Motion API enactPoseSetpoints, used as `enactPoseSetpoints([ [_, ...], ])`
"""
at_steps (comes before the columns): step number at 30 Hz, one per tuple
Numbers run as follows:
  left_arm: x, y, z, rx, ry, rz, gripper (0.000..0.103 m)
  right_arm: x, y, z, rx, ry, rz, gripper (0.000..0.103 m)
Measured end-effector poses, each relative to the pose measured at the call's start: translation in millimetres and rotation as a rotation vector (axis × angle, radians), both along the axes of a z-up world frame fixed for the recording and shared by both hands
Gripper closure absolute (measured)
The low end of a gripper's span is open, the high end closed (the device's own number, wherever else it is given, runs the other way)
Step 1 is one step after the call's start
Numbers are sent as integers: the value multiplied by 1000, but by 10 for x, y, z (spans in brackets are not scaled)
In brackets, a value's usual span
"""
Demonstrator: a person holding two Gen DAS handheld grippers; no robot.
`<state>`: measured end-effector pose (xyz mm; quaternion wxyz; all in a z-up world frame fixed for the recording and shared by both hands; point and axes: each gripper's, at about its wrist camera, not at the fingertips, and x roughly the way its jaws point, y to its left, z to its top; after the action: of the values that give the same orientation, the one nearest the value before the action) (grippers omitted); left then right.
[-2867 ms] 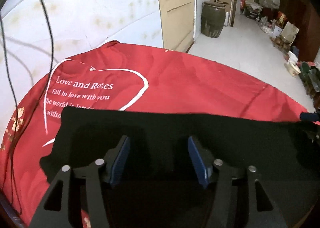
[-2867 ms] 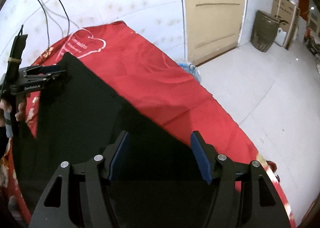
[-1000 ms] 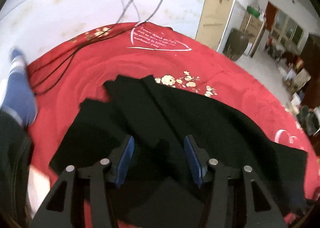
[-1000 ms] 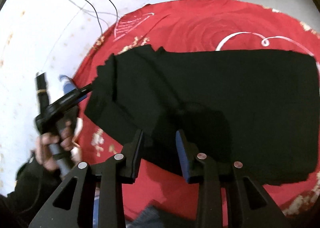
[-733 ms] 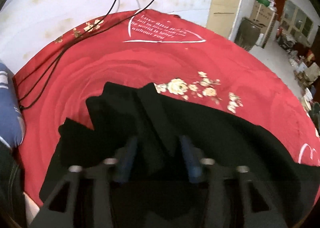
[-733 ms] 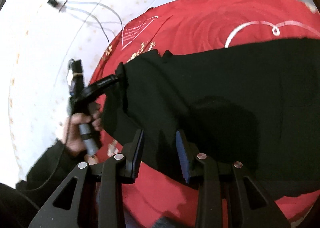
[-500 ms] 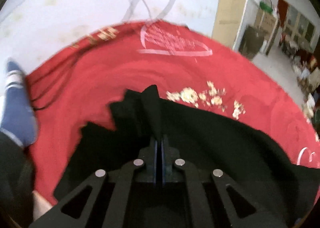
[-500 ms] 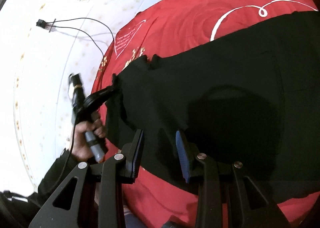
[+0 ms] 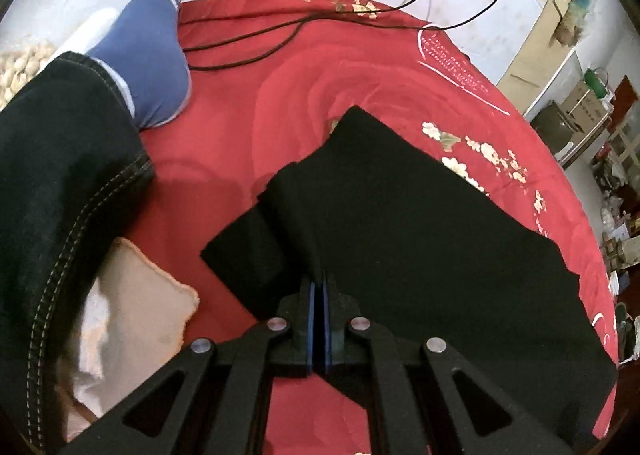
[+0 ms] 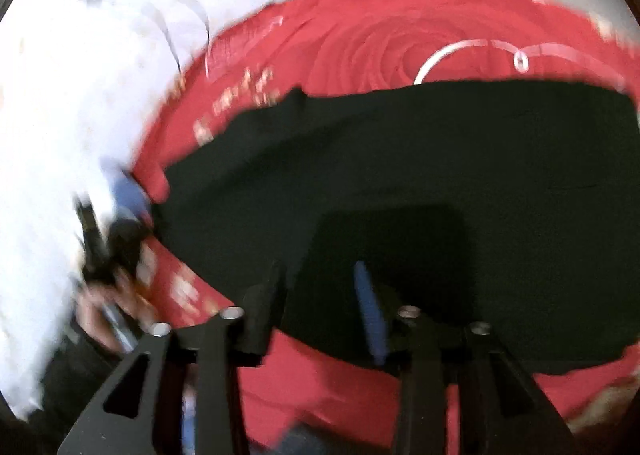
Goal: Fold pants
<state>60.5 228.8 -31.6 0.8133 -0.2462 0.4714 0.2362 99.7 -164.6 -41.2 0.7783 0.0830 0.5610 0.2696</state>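
Black pants (image 9: 400,215) spread flat on red bedspread (image 9: 304,67), long side running left-right in right wrist view, one end layered and stepped at near-left in left wrist view. Left gripper (image 9: 317,287) pinched tight, pads together, black fabric edge apparently nipped between them; cloth rising toward the tips suggests a hold, exact bite hidden by the fingers. Right gripper (image 10: 320,295) part-way apart, jaws just been opening, hovering over near hem of pants (image 10: 400,183); fabric seen between the fingers but not pressed. Right view motion-blurred, fine detail unreadable. Sock-clad foot (image 9: 152,43) and denim leg (image 9: 60,183) at left, black cables (image 9: 280,27) across far cloth, beige pillow (image 9: 132,319) near corner.

Step judged: grasp phase for next fold, left end secured, right end not yet taken. Next move probably: right jaws down over hem and close, then both lift together and carry over to the opposite end. Risk: uneven lift dragging layers out of line.
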Motion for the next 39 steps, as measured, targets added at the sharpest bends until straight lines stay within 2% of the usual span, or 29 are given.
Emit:
enactPoseSetpoints([
  [3, 8, 3, -18, -8, -2, 8, 98, -169, 257, 73, -110, -64, 180, 58],
  [6, -11, 25, -10, -12, -8, 10, 98, -251, 527, -18, -190, -69, 332, 58],
  [9, -2, -5, -17, 5, 7, -3, 98, -279, 713, -171, -252, -58, 422, 58],
  [11, -9, -2, -12, 2, 3, -1, 98, -278, 773, -239, -291, -64, 442, 58],
  [13, -9, 9, -15, -7, 2, 2, 98, -263, 810, -288, -331, -79, 453, 69],
  [17, -14, 13, -19, -15, -2, 6, 98, -330, 884, -297, -405, -148, 518, 75],
  [18, -15, 8, -14, -13, -1, 8, 98, -370, 892, -293, -418, -168, 535, 90],
  [19, -25, 2, 3, -11, -4, 10, 98, -395, 894, -284, -421, -177, 542, 99],
  [24, -64, -16, 181, 51, -35, 1, 98, -501, 791, -93, -388, -197, 519, 100],
  [26, -27, -18, 66, 44, 2, -7, 98, -510, 769, -119, -375, -156, 519, 100],
  [28, -20, -34, -47, 47, 40, -13, 98, -470, 773, -277, -393, -74, 536, 99],
  [30, -15, -64, -3, 71, 47, -28, 98, -428, 778, -268, -392, -66, 518, 99],
  [32, -21, -56, 47, 89, 47, -25, 94, -425, 752, -247, -383, -59, 510, 95],
  [34, -52, -41, 84, 116, 72, -4, 94, -424, 687, -274, -367, -15, 495, 87],
  [36, -126, -24, 182, 107, 48, 24, 94, -410, 543, -193, -329, -11, 421, 86],
  [38, -203, -63, 372, 161, 16, 48, 94, -366, 254, -34, -237, -20, 265, 86],
  [39, -227, -105, 473, 180, -16, 43, 94, -339, 129, 21, -223, -26, 191, 86],
])
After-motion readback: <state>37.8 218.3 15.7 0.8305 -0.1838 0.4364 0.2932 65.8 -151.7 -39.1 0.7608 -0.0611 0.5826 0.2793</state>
